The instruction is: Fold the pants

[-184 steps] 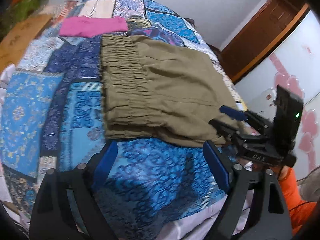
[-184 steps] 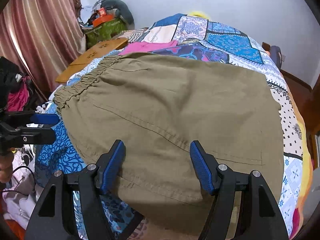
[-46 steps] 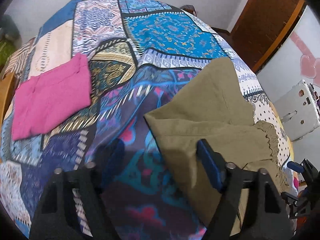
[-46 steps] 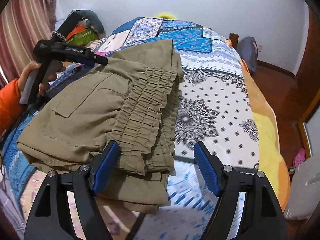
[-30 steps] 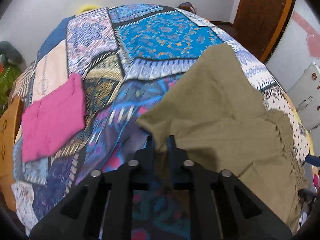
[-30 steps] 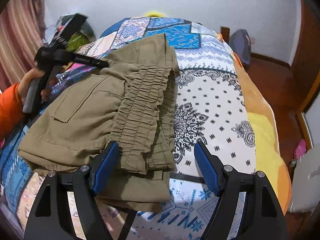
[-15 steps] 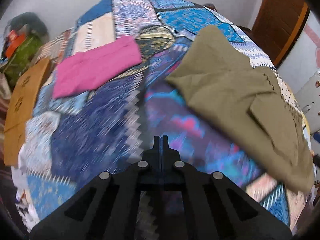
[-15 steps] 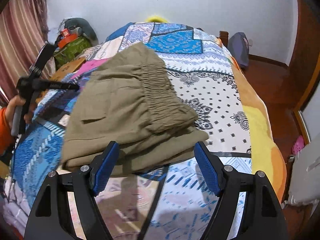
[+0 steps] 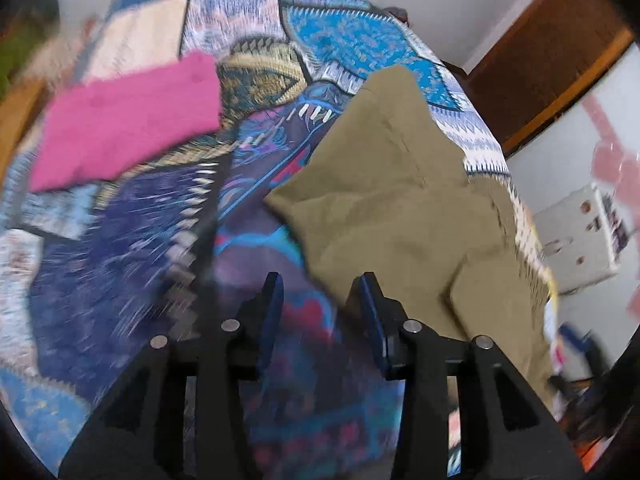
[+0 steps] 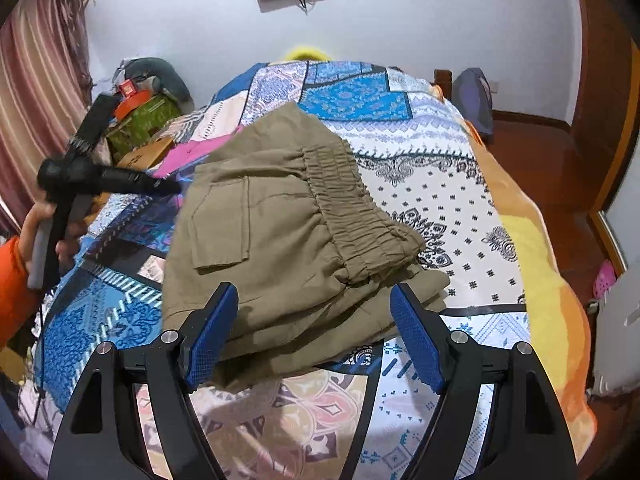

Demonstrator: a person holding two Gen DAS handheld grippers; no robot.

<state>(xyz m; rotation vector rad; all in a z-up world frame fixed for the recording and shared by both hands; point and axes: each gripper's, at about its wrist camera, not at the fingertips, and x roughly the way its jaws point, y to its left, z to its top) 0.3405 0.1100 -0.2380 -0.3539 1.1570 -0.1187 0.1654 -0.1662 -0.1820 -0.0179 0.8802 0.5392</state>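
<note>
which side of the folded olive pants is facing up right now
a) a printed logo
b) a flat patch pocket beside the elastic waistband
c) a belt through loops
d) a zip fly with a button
b: in the right wrist view the folded olive pants show a patch pocket on top, with the gathered elastic waistband running beside it; no zip, logo or belt is visible.

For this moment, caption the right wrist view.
Open right tool hovers over folded olive pants on patchwork bedspread.
</note>
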